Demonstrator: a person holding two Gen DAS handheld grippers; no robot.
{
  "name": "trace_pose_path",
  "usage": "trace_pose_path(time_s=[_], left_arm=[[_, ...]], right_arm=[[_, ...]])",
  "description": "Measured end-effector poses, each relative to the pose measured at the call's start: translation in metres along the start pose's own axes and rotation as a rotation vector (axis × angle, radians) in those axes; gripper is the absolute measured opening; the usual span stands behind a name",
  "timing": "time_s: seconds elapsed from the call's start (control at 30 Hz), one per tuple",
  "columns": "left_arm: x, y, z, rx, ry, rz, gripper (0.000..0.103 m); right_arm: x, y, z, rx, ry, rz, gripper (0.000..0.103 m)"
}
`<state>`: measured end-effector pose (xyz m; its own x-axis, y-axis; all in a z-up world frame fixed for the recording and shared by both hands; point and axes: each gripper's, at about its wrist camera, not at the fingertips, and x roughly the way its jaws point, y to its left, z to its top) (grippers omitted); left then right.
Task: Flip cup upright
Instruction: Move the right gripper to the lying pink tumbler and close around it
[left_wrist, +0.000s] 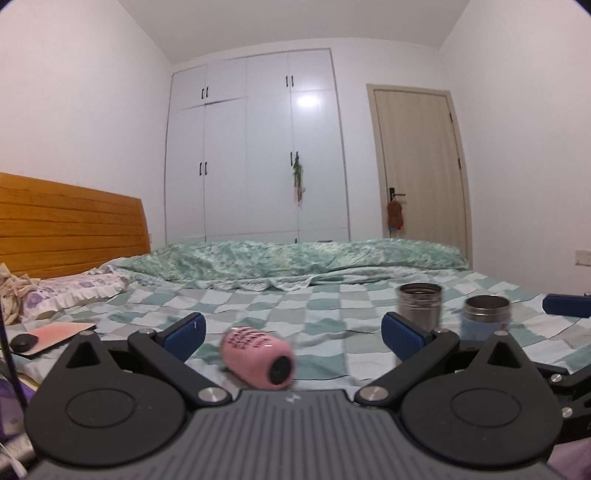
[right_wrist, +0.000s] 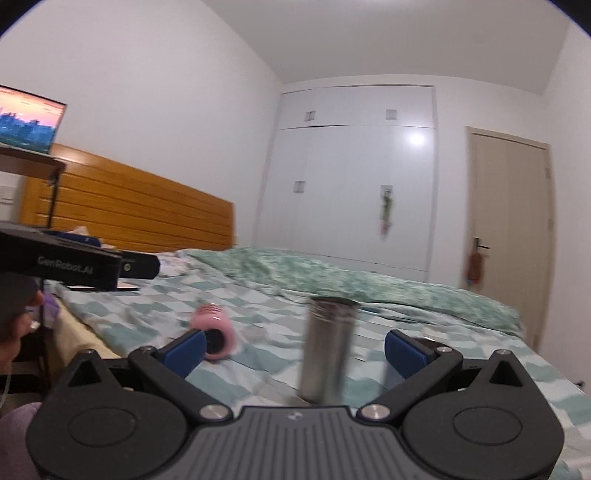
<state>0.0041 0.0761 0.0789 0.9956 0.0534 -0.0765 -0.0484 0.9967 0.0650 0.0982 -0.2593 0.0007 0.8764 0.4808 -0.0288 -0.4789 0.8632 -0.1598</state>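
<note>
The pink cylindrical cup with dark lettering (left_wrist: 257, 357) lies on its side on the bed's green-and-white checked cover (left_wrist: 258, 306), to the left of the tall upright steel cup (right_wrist: 328, 350). Its long axis runs roughly flat along the cover, and the dark round end faces the left gripper (left_wrist: 291, 334); whether that end is mouth or base is unclear. The step in hand looks like the approach. The left gripper's blue-padded jaws stand wide apart around the cup, holding nothing. Next it likely needs to close across the pink body, then swing it to vertical. The right gripper (right_wrist: 293, 349) is likewise spread, empty, framing the steel cup. A shorter steel-rimmed cup (left_wrist: 485, 317) stands just right of the steel one.
</note>
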Motion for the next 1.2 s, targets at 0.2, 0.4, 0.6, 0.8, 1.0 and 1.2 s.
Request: trace_pose_path(time_s=[0.2, 0.4, 0.6, 0.8, 1.0, 1.2], left_arm=[[0.009, 0.056, 0.019, -0.064, 0.043, -0.022, 0.103], [0.023, 0.097, 0.018, -0.058, 0.074, 0.004, 0.103], [0.051, 0.121, 0.006, -0.047, 0.116, 0.012, 0.103], [0.087, 0.138, -0.011, -0.034, 0.169, 0.004, 0.103], [0.128, 0.152, -0.033, -0.031, 0.223, -0.01, 0.103], [0.165, 0.162, -0.056, -0.006, 0.274, -0.013, 0.103]], right_arm=[[0.041, 0.031, 0.033, -0.023, 0.028, 0.109, 0.103], [0.1, 0.057, 0.06, -0.027, 0.073, 0.192, 0.103], [0.159, 0.076, 0.069, -0.039, 0.147, 0.217, 0.103], [0.214, 0.086, 0.064, -0.051, 0.233, 0.223, 0.103], [0.27, 0.091, 0.051, -0.071, 0.351, 0.219, 0.103], [0.327, 0.094, 0.03, -0.068, 0.472, 0.221, 0.103]])
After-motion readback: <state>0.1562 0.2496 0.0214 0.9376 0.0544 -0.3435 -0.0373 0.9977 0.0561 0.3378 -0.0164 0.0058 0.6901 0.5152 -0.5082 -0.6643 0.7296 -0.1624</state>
